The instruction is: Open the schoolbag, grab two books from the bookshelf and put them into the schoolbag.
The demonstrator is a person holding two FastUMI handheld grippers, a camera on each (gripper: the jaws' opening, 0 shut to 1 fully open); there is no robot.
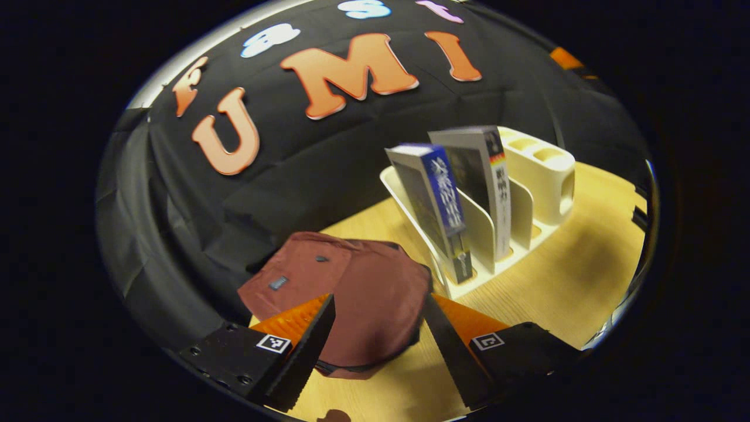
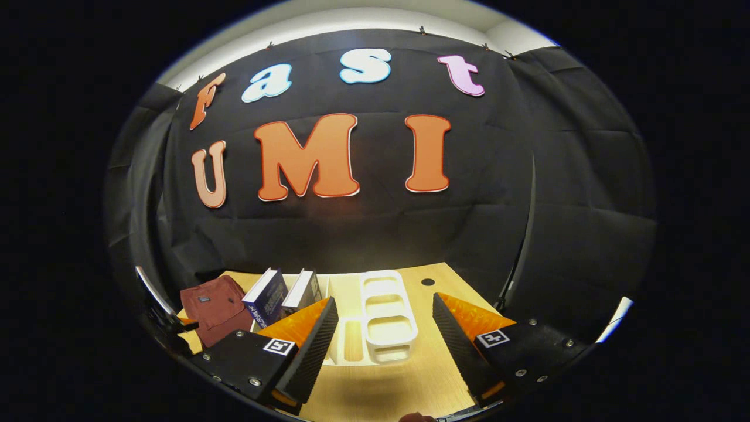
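Maroon fabric of the closed schoolbag [image 1: 345,305] lies flat on the tabletop [image 1: 562,281] just ahead of the left gripper [image 1: 378,337], whose jaws stand wide apart and empty; the right gripper [image 2: 384,337] is likewise wide open, holding nothing. Judged step: opening the bag, which calls for finding its zipper along the near edge. Beyond, two books [image 1: 463,199] stand upright in the white bookshelf [image 1: 527,217], with bare tabletop to its right for approach.

A wooden table [image 1: 562,281] carries a maroon schoolbag [image 1: 363,305] beside a white bookshelf [image 1: 527,193] (two books [image 1: 445,199] upright).
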